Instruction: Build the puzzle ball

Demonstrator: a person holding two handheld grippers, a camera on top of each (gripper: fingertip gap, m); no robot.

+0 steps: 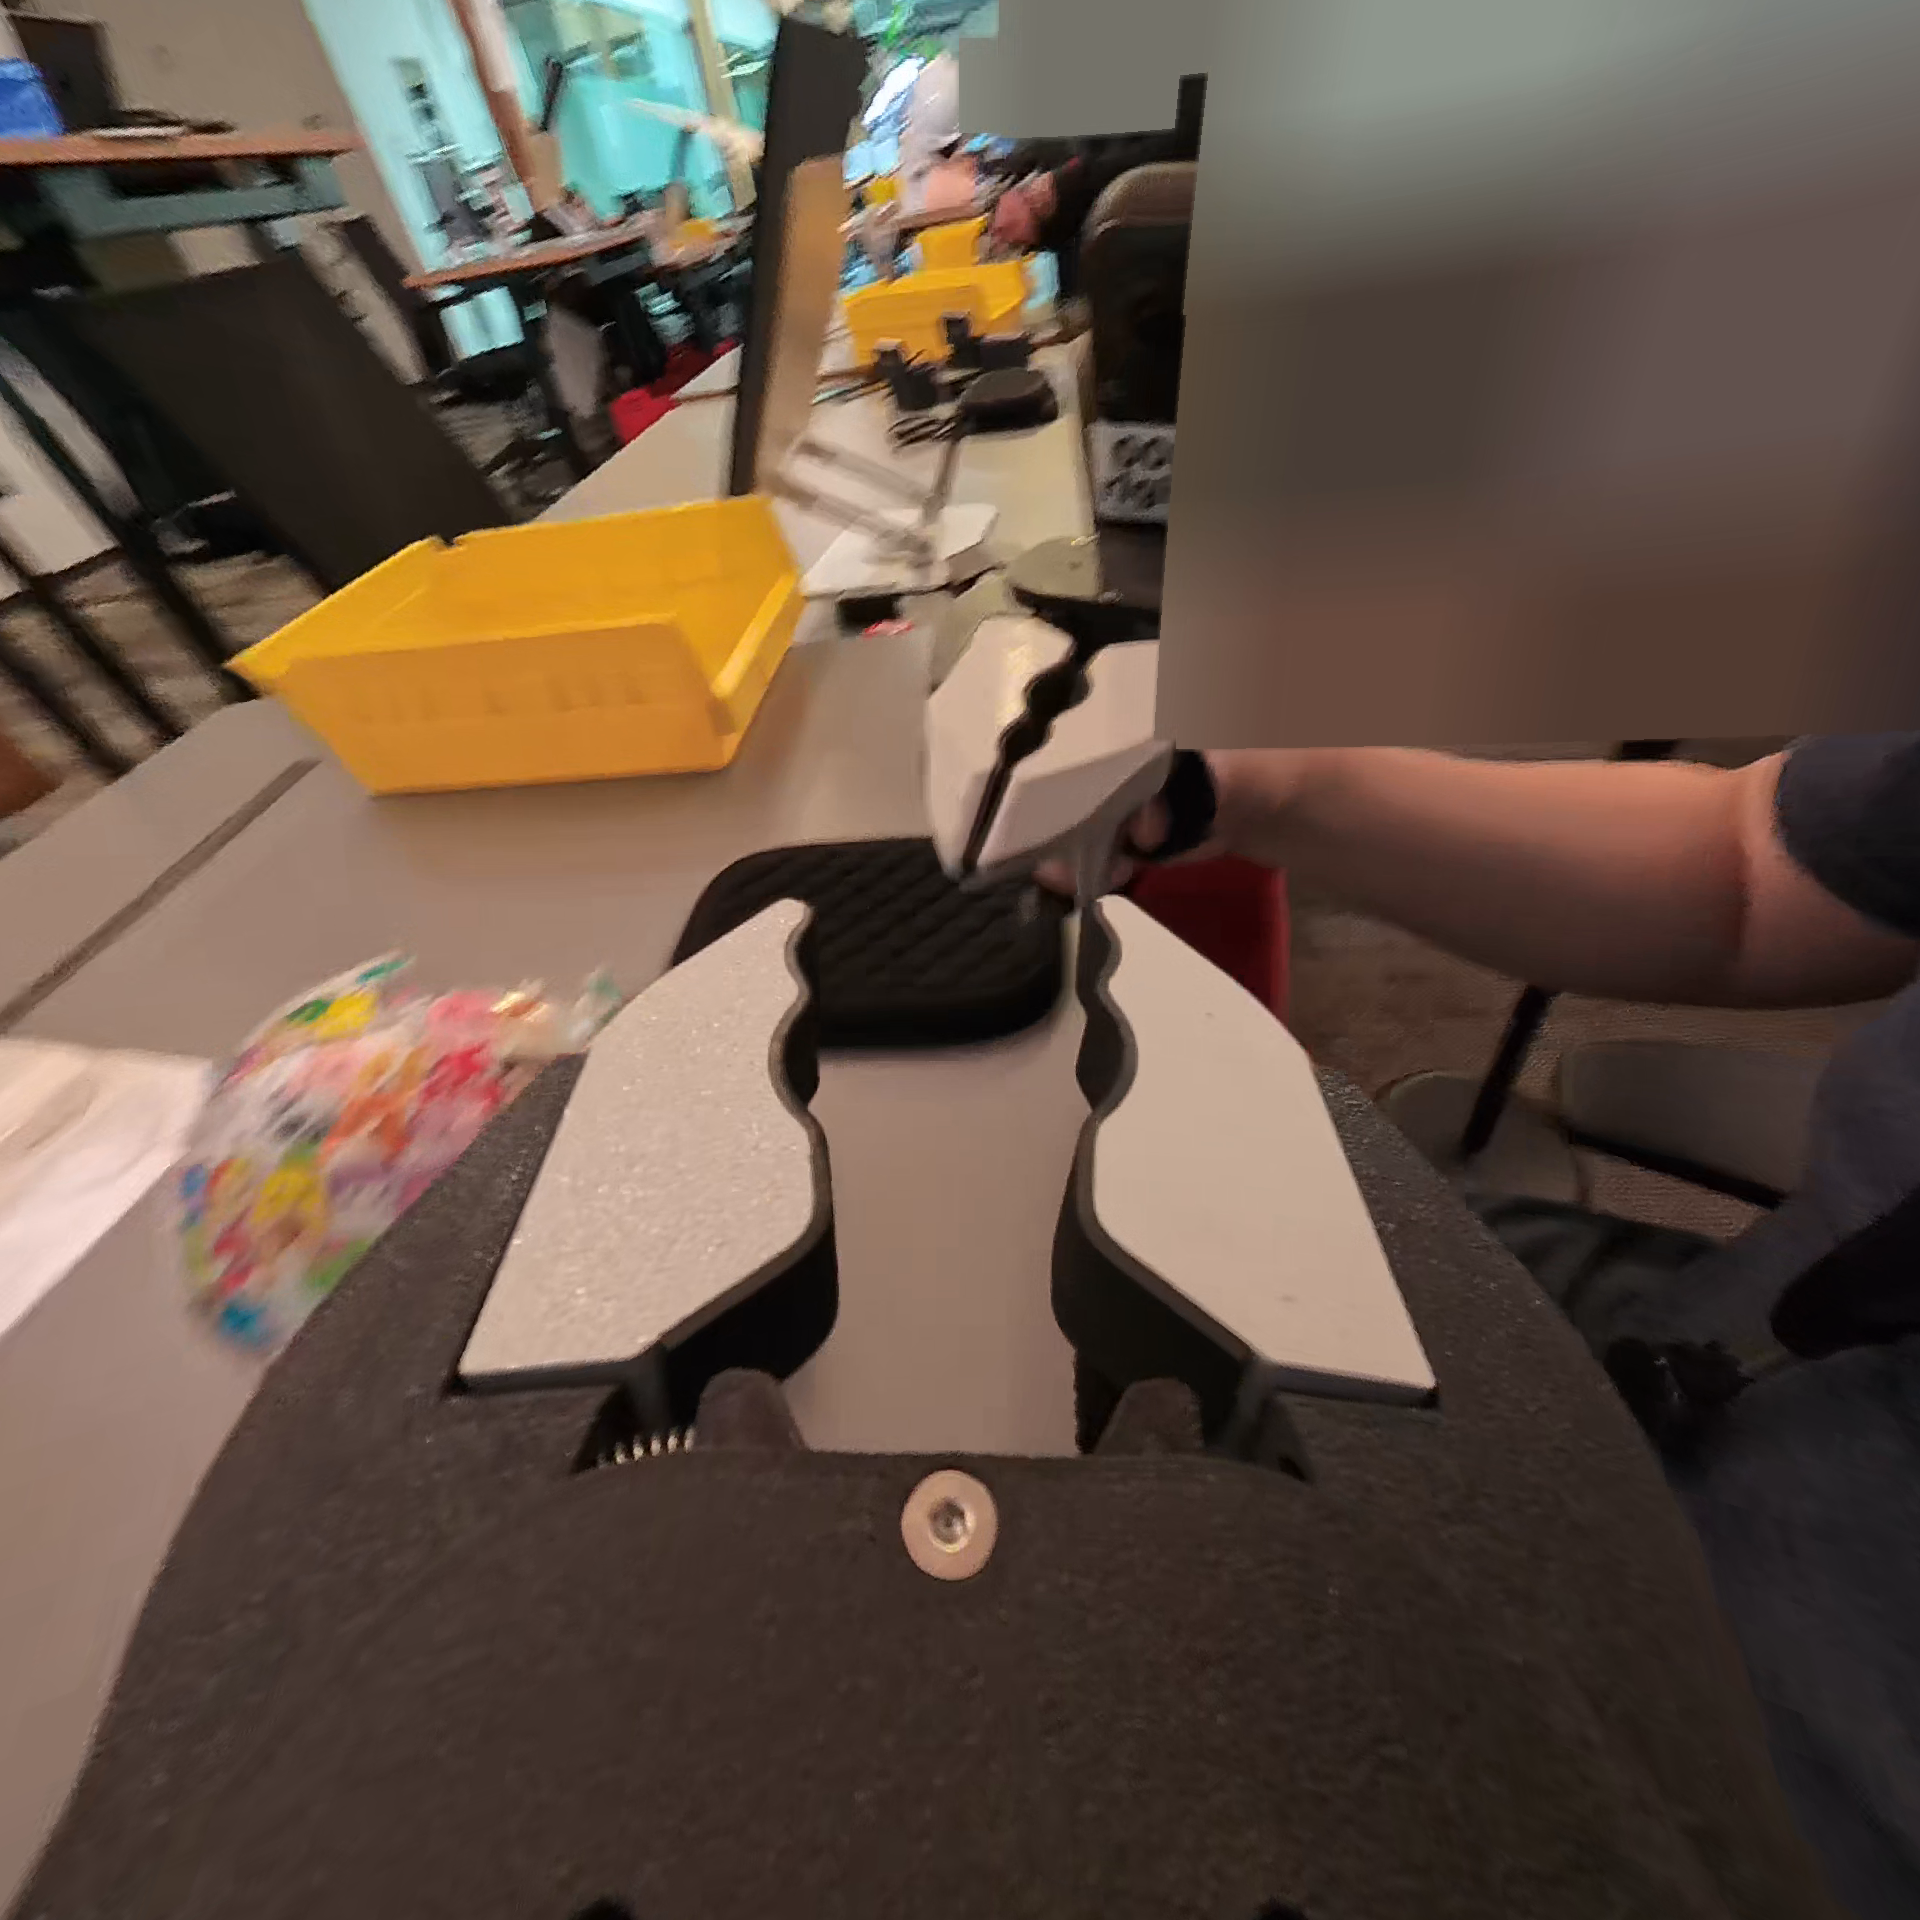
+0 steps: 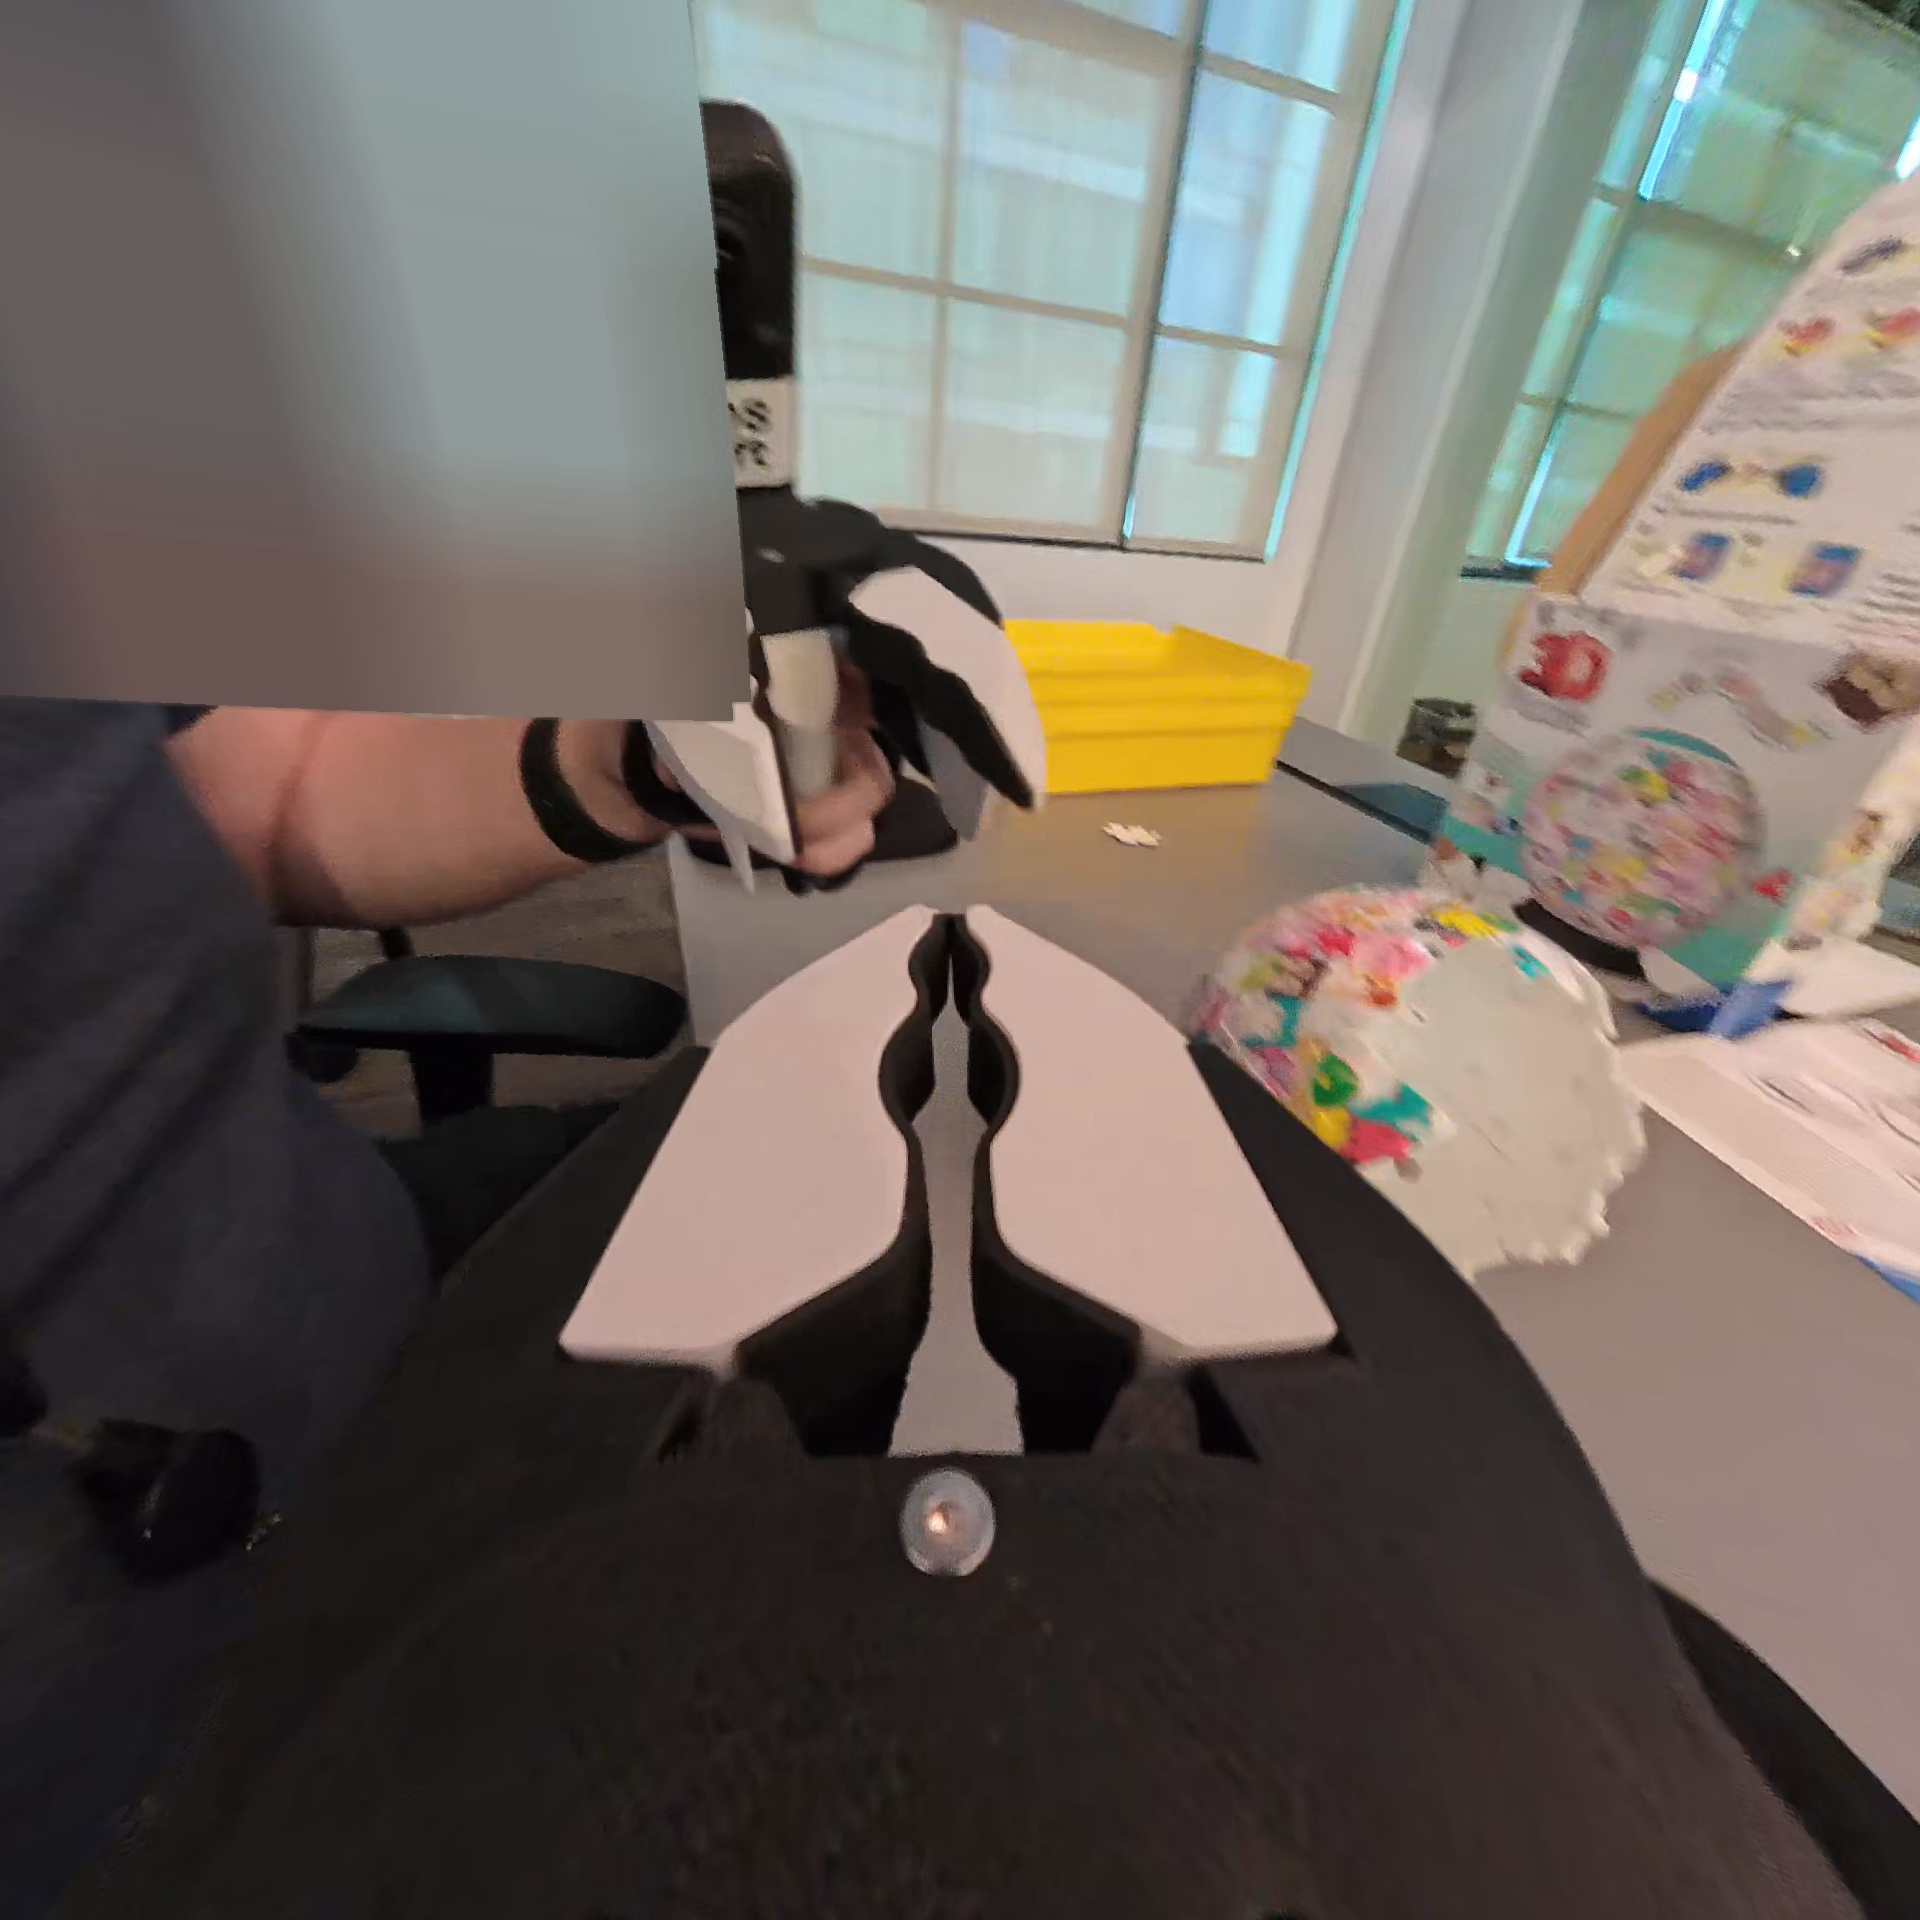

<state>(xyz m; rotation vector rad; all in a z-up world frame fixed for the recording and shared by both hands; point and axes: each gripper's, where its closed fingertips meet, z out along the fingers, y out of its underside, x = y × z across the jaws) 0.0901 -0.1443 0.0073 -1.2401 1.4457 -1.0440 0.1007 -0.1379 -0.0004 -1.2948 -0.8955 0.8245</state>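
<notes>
Grey tabletop (image 1: 582, 894) carries the scene. In the left wrist view, the left gripper (image 1: 940, 935) fills the lower centre, its two pale fingers (image 1: 665, 1143) spread wide with bare table between them and nothing held. Past its tips lies a black ribbed pad (image 1: 914, 956); a yellow bin (image 1: 540, 665) stands in the upper left. The half-built puzzle ball (image 1: 343, 1122), a blurred many-coloured shell, rests on the table at the left edge, beside that gripper and not touching it. At centre right a bare forearm (image 1: 1507, 873) reaches in level from the right edge, its hand holding the right gripper tilted tip-down over the pad. In the right wrist view, the right gripper (image 2: 951, 925) has its tips met, nothing visible between them. The ball lies at centre right, a printed puzzle box (image 2: 1683, 727) behind it.
</notes>
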